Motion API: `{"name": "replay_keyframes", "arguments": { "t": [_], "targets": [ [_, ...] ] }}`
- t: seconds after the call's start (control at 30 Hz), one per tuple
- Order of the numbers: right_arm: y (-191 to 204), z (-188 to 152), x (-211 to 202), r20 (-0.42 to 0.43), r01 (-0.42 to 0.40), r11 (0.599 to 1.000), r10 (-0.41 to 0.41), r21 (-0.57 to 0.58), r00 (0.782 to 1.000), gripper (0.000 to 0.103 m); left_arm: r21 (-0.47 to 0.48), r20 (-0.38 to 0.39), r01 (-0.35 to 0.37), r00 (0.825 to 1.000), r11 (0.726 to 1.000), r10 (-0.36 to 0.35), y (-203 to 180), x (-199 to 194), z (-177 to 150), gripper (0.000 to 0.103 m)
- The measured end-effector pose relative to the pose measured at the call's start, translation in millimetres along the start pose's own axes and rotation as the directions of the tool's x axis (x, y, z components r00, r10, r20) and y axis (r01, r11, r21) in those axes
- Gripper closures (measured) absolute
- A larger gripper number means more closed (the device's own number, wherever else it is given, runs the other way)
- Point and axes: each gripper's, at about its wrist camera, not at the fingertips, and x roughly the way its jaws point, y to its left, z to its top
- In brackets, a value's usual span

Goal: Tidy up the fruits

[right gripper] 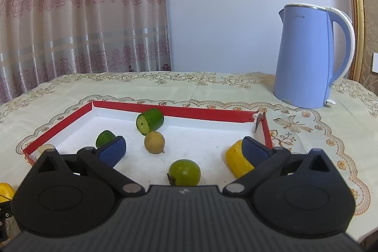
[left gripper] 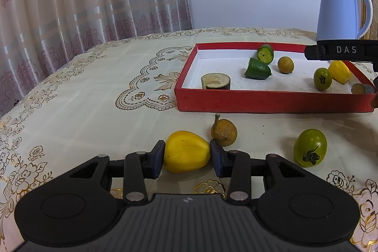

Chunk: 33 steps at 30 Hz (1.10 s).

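My left gripper (left gripper: 187,154) is shut on a yellow fruit (left gripper: 186,151) low over the tablecloth, in front of the red tray (left gripper: 271,101). A brown pear-shaped fruit (left gripper: 223,131) and a green fruit (left gripper: 310,147) lie on the cloth beside it. My right gripper (right gripper: 183,149) is open and empty above the red tray (right gripper: 203,112). Below it lie a green fruit (right gripper: 184,172), a brown round fruit (right gripper: 154,142), two cucumber pieces (right gripper: 150,121), (right gripper: 105,138) and a yellow piece (right gripper: 237,161).
A blue kettle (right gripper: 311,56) stands at the back right of the table. A curtain hangs behind on the left. The tray also holds a pale cut chunk (left gripper: 215,81) at its front left corner. The right gripper's body (left gripper: 342,52) reaches over the tray's right side.
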Motion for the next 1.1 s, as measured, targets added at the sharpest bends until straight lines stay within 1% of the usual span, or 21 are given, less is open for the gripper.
{"name": "replay_keyframes", "arguments": {
  "t": [0.27, 0.47, 0.6, 0.8, 1.1],
  "targets": [
    [0, -1, 1, -0.010, -0.002, 1.000, 0.002, 0.000, 1.000, 0.000, 0.019, 0.006, -0.020, 1.000, 1.000, 0.020, -4, -3, 0, 0.064],
    [2, -1, 0, -0.006, -0.016, 1.000, 0.016, -0.009, 1.000, 0.000, 0.008, -0.002, -0.013, 1.000, 1.000, 0.013, -2, -5, 1, 0.064],
    [5, -1, -1, -0.001, -0.010, 1.000, 0.010, -0.025, 1.000, 0.000, 0.007, -0.001, -0.021, 1.000, 1.000, 0.021, 0, -7, 2, 0.064],
    [5, 0, -1, -0.007, 0.004, 1.000, -0.005, -0.024, 1.000, 0.000, 0.003, 0.020, -0.035, 0.999, 0.999, 0.035, 7, -14, 9, 0.064],
    [1, 0, -3, -0.006, -0.010, 1.000, 0.011, 0.002, 1.000, 0.000, 0.011, 0.056, -0.041, 0.998, 0.999, 0.041, 8, -22, 25, 0.064]
  ]
}}
